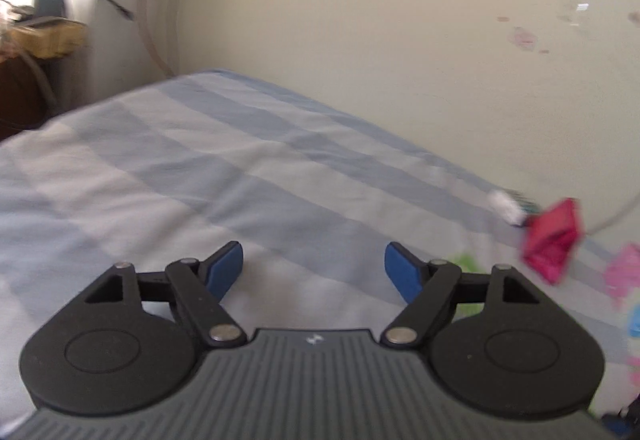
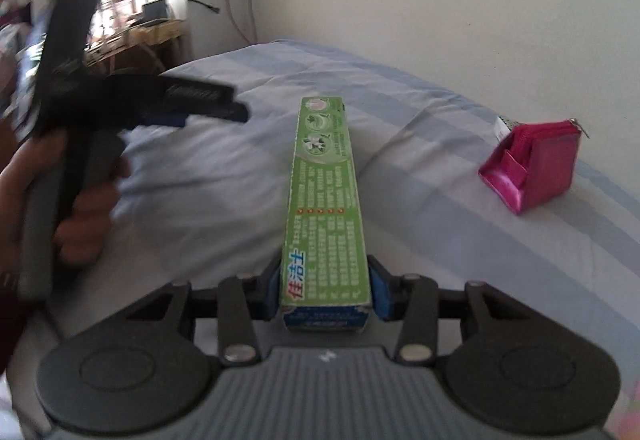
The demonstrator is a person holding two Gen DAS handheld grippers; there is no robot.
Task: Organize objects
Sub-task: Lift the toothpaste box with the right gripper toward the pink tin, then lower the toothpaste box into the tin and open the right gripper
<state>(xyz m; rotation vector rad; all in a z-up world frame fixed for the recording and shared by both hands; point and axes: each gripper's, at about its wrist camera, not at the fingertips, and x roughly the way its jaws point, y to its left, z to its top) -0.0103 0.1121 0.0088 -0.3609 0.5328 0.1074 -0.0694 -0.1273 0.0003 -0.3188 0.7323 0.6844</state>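
My right gripper (image 2: 326, 290) is shut on the near end of a long green toothpaste box (image 2: 324, 200), which points away from me above the bed. A magenta zip pouch (image 2: 536, 168) stands on the bed at the right; it also shows blurred in the left wrist view (image 1: 554, 238). My left gripper (image 1: 314, 270) is open and empty over the bedsheet. It also shows in the right wrist view (image 2: 200, 106), held in a hand at the left, level with the box's far end.
The bed has a blue and white checked sheet (image 1: 200, 168) and meets a cream wall (image 1: 400, 20). A white object (image 1: 506, 206) lies by the wall behind the pouch. Pink, green and blue items (image 1: 624, 274) sit at the right edge. Cluttered furniture (image 2: 132, 32) stands far left.
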